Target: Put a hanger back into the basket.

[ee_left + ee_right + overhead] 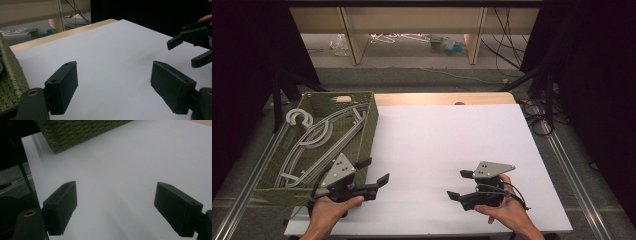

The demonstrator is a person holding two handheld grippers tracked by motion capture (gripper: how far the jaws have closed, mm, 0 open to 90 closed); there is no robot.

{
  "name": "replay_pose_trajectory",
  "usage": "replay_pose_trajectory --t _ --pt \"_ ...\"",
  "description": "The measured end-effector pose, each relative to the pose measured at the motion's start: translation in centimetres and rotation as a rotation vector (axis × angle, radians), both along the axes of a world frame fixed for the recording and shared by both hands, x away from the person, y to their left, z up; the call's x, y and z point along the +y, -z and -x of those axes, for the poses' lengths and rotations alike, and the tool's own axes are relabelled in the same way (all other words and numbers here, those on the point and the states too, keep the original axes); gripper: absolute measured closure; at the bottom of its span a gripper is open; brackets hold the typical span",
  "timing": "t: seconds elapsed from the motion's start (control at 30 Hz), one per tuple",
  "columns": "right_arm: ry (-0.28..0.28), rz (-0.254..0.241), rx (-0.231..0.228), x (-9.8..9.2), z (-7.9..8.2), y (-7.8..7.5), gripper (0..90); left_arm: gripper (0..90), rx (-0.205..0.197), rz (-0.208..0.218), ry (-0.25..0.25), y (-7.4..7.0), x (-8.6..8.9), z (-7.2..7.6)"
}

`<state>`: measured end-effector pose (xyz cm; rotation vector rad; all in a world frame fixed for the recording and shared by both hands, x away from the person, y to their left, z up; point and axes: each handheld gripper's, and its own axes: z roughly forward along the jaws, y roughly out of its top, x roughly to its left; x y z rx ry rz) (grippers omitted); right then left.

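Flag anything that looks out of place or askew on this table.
Nothing is spilled or broken. The one oddity: a grey hanger's hook pokes over the left rim of the green basket, while the other hangers lie tangled inside. The white sheet is bare.

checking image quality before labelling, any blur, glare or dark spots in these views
High view: the white table top is evenly lit without glare, the sides fall into black, and the hangers in the green basket look soft. Left gripper view: near fingers slightly blurred, background shelf hazy. Right gripper view: dim, greyish cast, dark left corner.
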<state>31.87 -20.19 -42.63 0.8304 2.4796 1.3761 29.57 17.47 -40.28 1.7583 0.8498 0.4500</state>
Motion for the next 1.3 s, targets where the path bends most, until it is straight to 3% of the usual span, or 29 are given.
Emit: replay_pose_trajectory --t 0.2,0.37,0.5,0.6,0.7,0.83,0.93,1.03,1.2,1.3 --pt "0.001 -0.014 0.007 0.1 0.3 0.1 17.2 20.5 -0.024 -0.009 0.033 0.6 -0.5 0.4" --pt "0.023 -0.018 -0.001 -0.2 0.8 0.2 17.0 20.4 -0.032 0.002 0.023 1.6 -1.1 1.0" --pt "0.046 -0.035 -0.008 -0.5 1.9 0.5 17.0 20.4 -0.041 -0.037 0.040 2.6 -1.6 1.6" --pt "0.045 -0.035 -0.001 -0.8 2.7 0.9 17.1 19.0 -0.029 -0.003 0.066 2.6 -1.5 2.1" --pt "0.051 -0.035 -0.008 -1.0 3.1 1.1 17.1 19.0 -0.052 -0.015 0.088 2.3 -1.4 2.4" --pt "0.053 -0.035 0.004 -1.4 3.7 1.4 17.1 18.4 -0.051 -0.019 0.079 2.5 -1.1 2.2" --pt "0.058 -0.028 -0.019 -1.5 3.7 1.2 17.0 18.0 -0.031 0.003 0.077 2.6 -1.2 2.1" --pt "0.067 -0.025 -0.021 -1.5 3.7 1.1 17.1 18.0 -0.047 -0.007 0.086 2.5 -1.1 2.1" --pt "0.062 -0.029 -0.026 -1.5 3.7 1.2 17.1 18.0 -0.041 0.016 0.083 2.5 -1.2 2.1" --pt "0.060 -0.022 -0.024 -1.5 3.7 1.2 17.1 18.0 -0.038 0.004 0.086 2.4 -1.2 2.2"
